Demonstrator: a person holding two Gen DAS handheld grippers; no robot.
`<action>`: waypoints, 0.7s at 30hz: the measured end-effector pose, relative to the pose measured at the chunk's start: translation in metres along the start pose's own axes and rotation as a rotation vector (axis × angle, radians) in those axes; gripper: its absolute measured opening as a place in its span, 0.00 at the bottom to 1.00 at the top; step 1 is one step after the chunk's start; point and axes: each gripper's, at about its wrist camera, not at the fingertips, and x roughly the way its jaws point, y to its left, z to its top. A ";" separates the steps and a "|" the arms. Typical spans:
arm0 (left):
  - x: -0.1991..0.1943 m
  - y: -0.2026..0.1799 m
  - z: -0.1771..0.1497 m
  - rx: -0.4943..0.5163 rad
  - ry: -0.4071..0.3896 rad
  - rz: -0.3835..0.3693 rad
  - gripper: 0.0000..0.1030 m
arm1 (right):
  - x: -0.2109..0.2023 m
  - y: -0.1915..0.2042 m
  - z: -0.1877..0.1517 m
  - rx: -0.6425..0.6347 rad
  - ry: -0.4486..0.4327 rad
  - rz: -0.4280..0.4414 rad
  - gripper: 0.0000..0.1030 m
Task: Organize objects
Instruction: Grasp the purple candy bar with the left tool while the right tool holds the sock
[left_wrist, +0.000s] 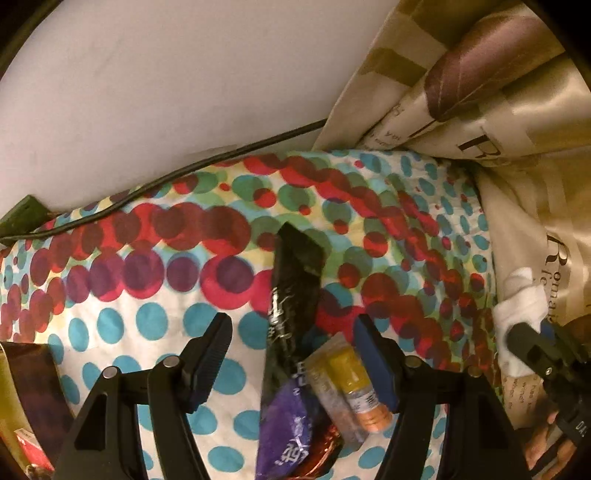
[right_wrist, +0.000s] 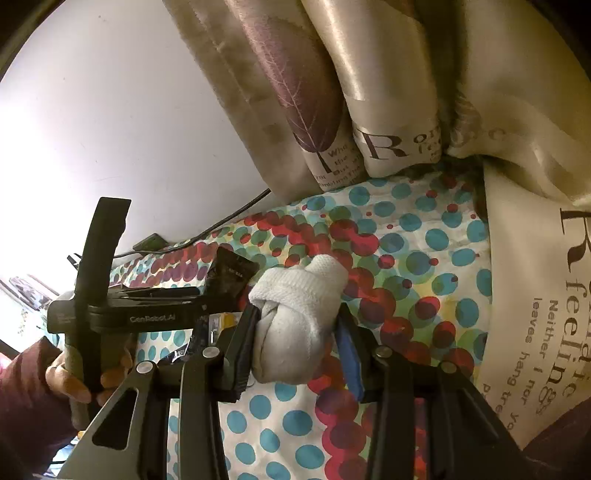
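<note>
Objects lie on the bed's dotted sheet (left_wrist: 155, 317): cream printed pillows (right_wrist: 535, 295) at one edge, a long black packet (left_wrist: 291, 288), a purple wrapper (left_wrist: 286, 428) and a yellow-capped tube (left_wrist: 351, 384) together between the left claw's (left_wrist: 295, 362) wide-apart fingers. The right claw (right_wrist: 299, 339) is clamped on a rolled white sock (right_wrist: 295, 317) above the sheet.

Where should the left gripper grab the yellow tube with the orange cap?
Grip the yellow tube across its yellow mid-body, coming straight down: it lies flat on the dotted sheet, already between the open left gripper fingers, with the black sachet crowding one side.
</note>
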 end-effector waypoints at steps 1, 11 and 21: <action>0.001 -0.002 0.000 0.004 0.002 0.018 0.67 | 0.000 0.000 0.000 -0.001 0.002 -0.002 0.39; 0.008 -0.004 -0.007 0.008 0.004 0.032 0.18 | -0.001 0.005 -0.003 -0.019 -0.012 0.016 0.39; -0.035 -0.003 -0.024 -0.020 -0.082 0.062 0.18 | 0.001 0.013 -0.006 -0.033 -0.007 0.032 0.39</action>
